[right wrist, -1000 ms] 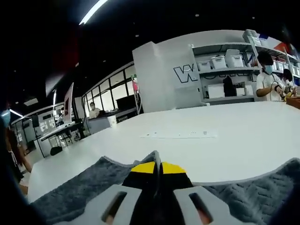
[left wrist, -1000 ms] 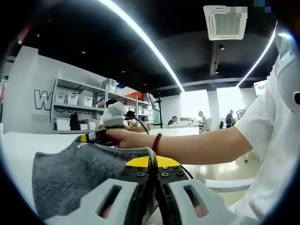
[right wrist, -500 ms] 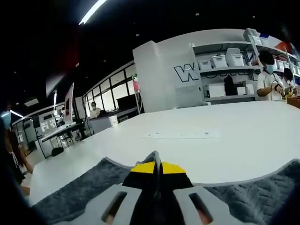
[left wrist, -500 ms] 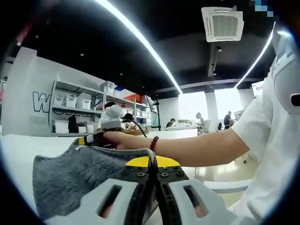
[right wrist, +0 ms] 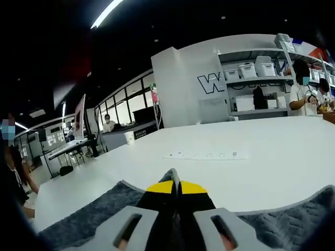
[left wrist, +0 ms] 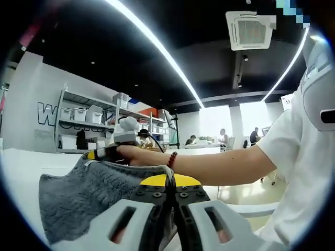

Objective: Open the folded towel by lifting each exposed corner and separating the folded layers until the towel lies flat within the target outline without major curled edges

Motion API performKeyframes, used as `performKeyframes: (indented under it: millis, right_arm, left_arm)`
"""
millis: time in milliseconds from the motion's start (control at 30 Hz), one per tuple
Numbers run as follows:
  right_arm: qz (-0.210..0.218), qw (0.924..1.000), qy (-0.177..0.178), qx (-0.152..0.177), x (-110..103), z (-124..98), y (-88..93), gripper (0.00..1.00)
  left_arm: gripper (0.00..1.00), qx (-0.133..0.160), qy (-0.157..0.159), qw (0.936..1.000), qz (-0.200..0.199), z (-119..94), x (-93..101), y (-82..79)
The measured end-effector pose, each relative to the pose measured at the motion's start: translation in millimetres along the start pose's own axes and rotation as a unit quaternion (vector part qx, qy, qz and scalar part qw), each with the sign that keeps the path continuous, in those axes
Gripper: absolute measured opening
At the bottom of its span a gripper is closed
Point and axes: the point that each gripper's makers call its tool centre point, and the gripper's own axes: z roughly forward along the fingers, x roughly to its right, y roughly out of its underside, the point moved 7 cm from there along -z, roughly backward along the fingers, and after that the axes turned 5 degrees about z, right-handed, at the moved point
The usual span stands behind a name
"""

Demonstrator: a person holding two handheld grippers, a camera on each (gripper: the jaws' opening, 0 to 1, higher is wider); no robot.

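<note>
With each claw, left point(left wrist: 170, 180) and right point(right wrist: 175, 184), pinched narrow on the grey towel point(left wrist: 86, 196) raised off the white surface point(right wrist: 251, 167), uneven pulling risked a slipped or curling corner.

Grey towel point(left wrist: 89, 196): plush cloth, nubby, matt. Table point(right wrist: 251, 172): smooth white, slight sheen. Left gripper point(left wrist: 169, 184) jaws: matt white plastic w/ yellow tips.

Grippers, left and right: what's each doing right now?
Left gripper: shut on the grey towel.
Right gripper: shut on the towel's edge.
</note>
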Motion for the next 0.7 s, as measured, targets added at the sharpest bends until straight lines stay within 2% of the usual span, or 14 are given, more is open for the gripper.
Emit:
performKeyframes:
  millis: [267, 400, 700]
  right_arm:
    - [0.002, 1.0, -0.001, 0.004, -5, -7, 0.1, 0.0]
    - [0.005, 0.9999, -0.006, 0.009, -10, -9, -1.7, 0.0]
    - [0.005, 0.9999, -0.013, 0.011, -27, -9, -4.8, 0.0]
  left_arm:
    - [0.0, 0.008, -0.002, 1.0, 0.0, -9, -4.7, -3.9]
    - [0.0, 0.029, -0.005, 0.9991, -0.029, -15, -8.2, -7.3]
    - [0.0, 0.034, -0.016, 0.9992, -0.014, -19, -8.1, -13.7]
